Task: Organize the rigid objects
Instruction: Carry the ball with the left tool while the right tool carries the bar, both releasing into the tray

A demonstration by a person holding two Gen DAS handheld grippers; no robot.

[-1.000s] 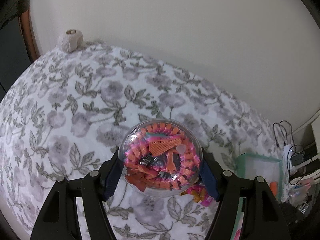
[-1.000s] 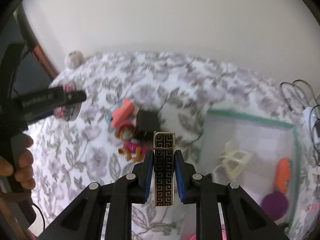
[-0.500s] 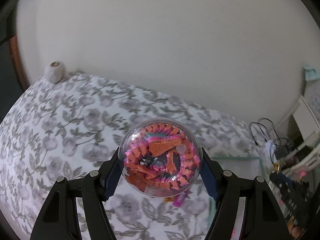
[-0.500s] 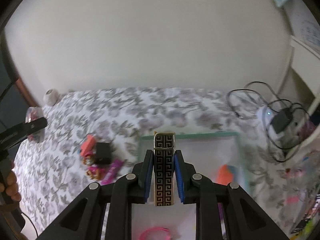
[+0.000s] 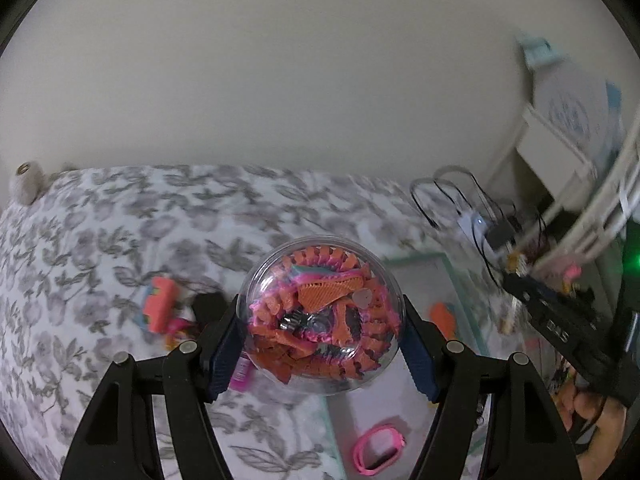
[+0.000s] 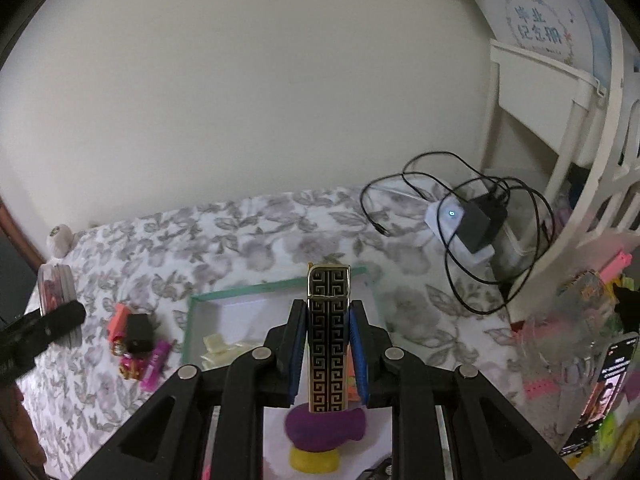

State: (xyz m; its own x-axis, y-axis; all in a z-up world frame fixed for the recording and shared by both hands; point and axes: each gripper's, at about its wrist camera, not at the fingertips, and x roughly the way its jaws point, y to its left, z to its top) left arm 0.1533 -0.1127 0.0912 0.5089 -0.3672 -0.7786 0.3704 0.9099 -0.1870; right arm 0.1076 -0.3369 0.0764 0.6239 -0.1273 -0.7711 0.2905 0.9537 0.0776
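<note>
Left claw [image 5: 324,344]: closed on a clear plastic sphere packed with orange and pink toy pieces [image 5: 323,314], blue pads pressed to its two sides. Sphere held in the air, above the near-left edge of the shallow white tray with a teal rim [image 5: 456,276]. Tray lies on the grey-floral bedspread [image 5: 100,240].

Right claw [image 6: 329,356]: closed on a black-and-gold rectangular case with a Greek-key pattern [image 6: 329,336], held upright, its top end standing clear above the pads. Case sits over the tray interior — a purple rounded toy [image 6: 326,430] on a yellow base lies directly below it.

Already in tray: pink band [image 5: 378,450], orange piece [image 5: 442,316], cream folded item [image 6: 218,348].

Outside tray, on bedspread to its left: coral block [image 5: 160,308], small black box [image 6: 139,333], magenta tube [image 6: 156,365], small figurine partly hidden among them. Pale yarn ball [image 5: 25,184] at the far corner, well apart.

Step in hand (judgement): both items are carried and in transit to the tray; neither is released yet.

Next move: lower the case to a bare patch of tray, not on the purple toy, then open the pads. The sphere needs setting down low and flat — it is round and may roll.
</note>
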